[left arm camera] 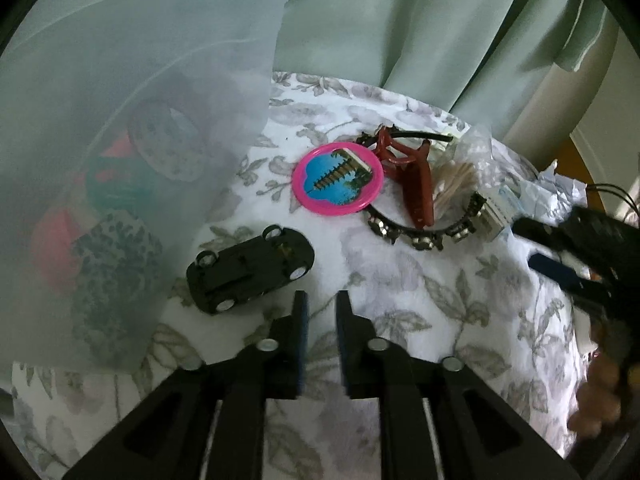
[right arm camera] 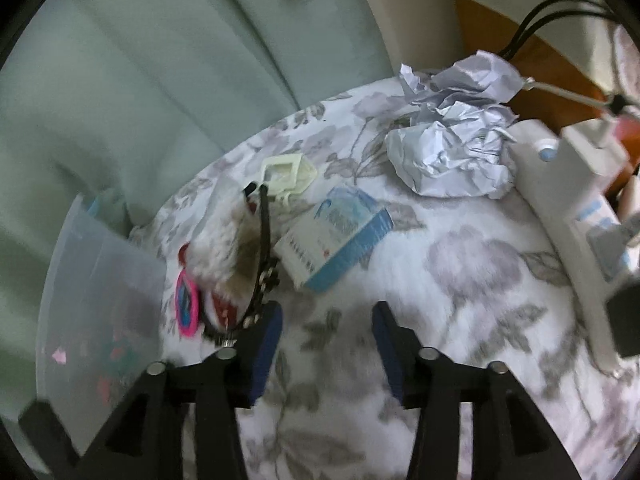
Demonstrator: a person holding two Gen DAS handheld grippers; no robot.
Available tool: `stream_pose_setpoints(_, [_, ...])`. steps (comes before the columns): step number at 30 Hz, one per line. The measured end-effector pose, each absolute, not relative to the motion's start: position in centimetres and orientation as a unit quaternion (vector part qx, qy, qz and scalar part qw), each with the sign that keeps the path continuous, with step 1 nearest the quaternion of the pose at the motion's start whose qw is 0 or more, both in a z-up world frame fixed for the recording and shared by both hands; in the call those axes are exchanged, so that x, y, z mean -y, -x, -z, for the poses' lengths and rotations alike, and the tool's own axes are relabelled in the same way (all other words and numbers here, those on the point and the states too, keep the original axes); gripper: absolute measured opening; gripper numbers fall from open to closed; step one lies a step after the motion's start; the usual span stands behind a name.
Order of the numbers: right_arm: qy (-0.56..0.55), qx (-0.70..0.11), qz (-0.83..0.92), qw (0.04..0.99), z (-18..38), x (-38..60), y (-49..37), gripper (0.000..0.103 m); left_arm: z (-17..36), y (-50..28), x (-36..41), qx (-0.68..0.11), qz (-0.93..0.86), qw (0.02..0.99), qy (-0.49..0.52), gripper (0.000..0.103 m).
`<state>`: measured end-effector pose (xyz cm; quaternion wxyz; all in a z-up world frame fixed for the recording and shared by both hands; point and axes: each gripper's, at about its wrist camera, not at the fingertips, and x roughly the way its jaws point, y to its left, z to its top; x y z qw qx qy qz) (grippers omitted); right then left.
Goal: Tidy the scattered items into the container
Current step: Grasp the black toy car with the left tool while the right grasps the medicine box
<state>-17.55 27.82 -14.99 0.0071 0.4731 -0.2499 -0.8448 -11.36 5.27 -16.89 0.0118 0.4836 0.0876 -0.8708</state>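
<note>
- Left gripper (left arm camera: pixel 322 300): jaws parted by a narrow gap, nothing held; hovers over the floral cloth (left arm camera: pixel 420 280), just beside the toy car (left arm camera: pixel 250 268).
- Right gripper (right arm camera: pixel 328 316): jaws spread wide, nothing between them; small blue-and-white carton (right arm camera: pixel 336 244) lies just ahead.
- Translucent container (left arm camera: pixel 140 120) stands at the left on the cloth. Seen through its wall: leopard-print pieces, something teal, something pink-red. Exact items cannot be told.
- Left out on the cloth: toy car, pink round mirror (left arm camera: pixel 338 178), brown hair claw (left arm camera: pixel 414 184), studded headband (left arm camera: pixel 416 236), bag of cotton swabs (left arm camera: pixel 456 180), carton, crumpled paper (right arm camera: pixel 452 148).
- Toy car is judged light, rigid, smooth plastic; it may roll on its wheels. Best pinched across the body sides, mid-length.
- Mirror is judged flat and slippery; edge grip needed. Paper is soft and crushable.
</note>
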Motion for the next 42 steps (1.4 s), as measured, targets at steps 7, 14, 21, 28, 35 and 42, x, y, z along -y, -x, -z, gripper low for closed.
stream_pose_setpoints(7, [-0.462, 0.273, 0.844, -0.009, 15.6, -28.2, 21.0, 0.059, 17.4, 11.2, -4.7, -0.076, 0.865, 0.058, -0.493, 0.05])
stream_pose_setpoints(14, [-0.472, 0.281, 0.836, -0.026, 16.2, -28.1, 23.7, 0.062, 18.1, 12.6, -4.5, -0.068, 0.858, 0.069, -0.504, 0.058])
stream_pose_setpoints(21, [-0.477, 0.253, 0.841, -0.04, 16.0, -27.5, 25.3, 0.065, 18.8, 14.2, -4.4, -0.07, 0.855, 0.065, -0.509, 0.06])
stream_pose_setpoints(28, [-0.486, 0.237, 0.841, -0.032, 15.6, -28.2, 24.8, 0.06, 19.0, 15.3, -4.5, -0.067, 0.858, 0.069, -0.505, 0.06])
stream_pose_setpoints(35, [-0.498, 0.222, 0.838, -0.009, 15.0, -29.4, 22.6, 0.057, 19.2, 15.9, -4.6, -0.058, 0.865, 0.066, -0.494, 0.06])
stream_pose_setpoints(42, [-0.496, 0.235, 0.836, -0.012, 15.7, -29.5, 22.7, 0.058, 19.1, 16.6, -4.6, -0.041, 0.867, 0.062, -0.493, 0.06])
